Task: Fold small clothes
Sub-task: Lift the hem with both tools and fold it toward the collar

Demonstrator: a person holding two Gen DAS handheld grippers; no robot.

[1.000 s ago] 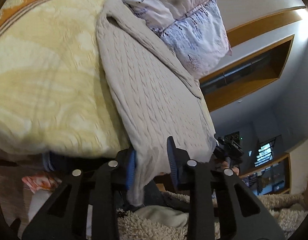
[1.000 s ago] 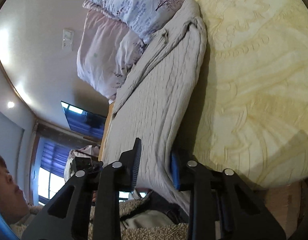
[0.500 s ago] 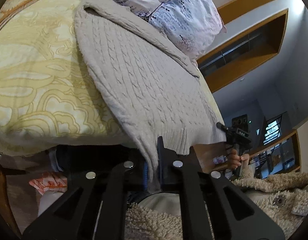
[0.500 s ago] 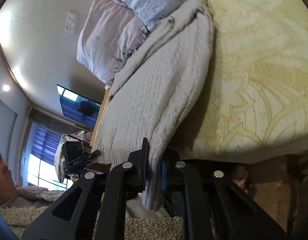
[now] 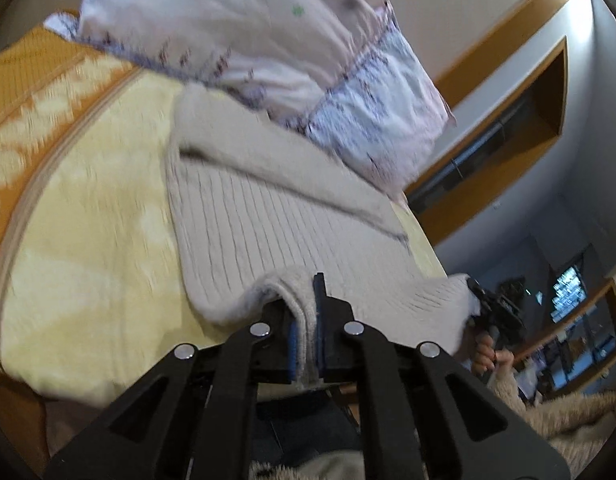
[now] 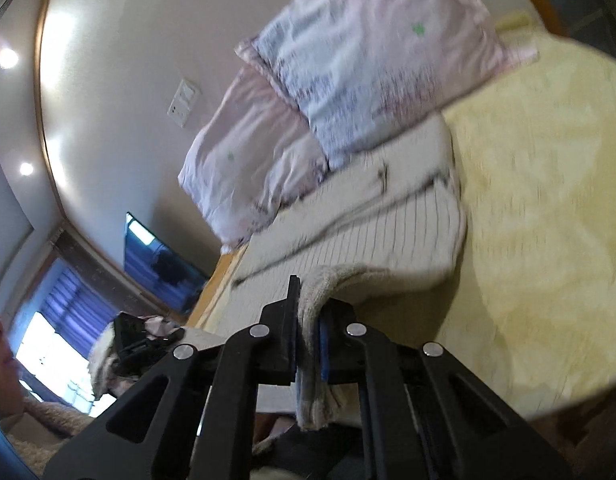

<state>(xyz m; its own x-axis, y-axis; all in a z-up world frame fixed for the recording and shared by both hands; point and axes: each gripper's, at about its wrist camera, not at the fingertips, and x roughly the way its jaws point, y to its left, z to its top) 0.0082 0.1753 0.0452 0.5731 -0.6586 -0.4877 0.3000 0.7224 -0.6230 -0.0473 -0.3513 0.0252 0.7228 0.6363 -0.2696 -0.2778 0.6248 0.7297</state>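
A beige cable-knit sweater (image 5: 268, 216) lies on a yellow patterned bedspread (image 5: 88, 248), its far end near the pillows. My left gripper (image 5: 306, 332) is shut on the sweater's near hem corner and holds it raised over the bed. My right gripper (image 6: 308, 340) is shut on the other hem corner of the sweater (image 6: 388, 232), lifted the same way. The hem folds back over the sweater's body. Both views are motion-blurred.
Two pale floral pillows (image 5: 268, 40) lie at the head of the bed, also in the right wrist view (image 6: 368, 52). The bedspread (image 6: 548, 220) extends to the right. The other gripper and hand (image 5: 496, 320) show at the right edge.
Both grippers closed on the sweater's hem corners, then lifted and carried them forward over the bed toward the pillows. The hem now folds over the sweater's body.
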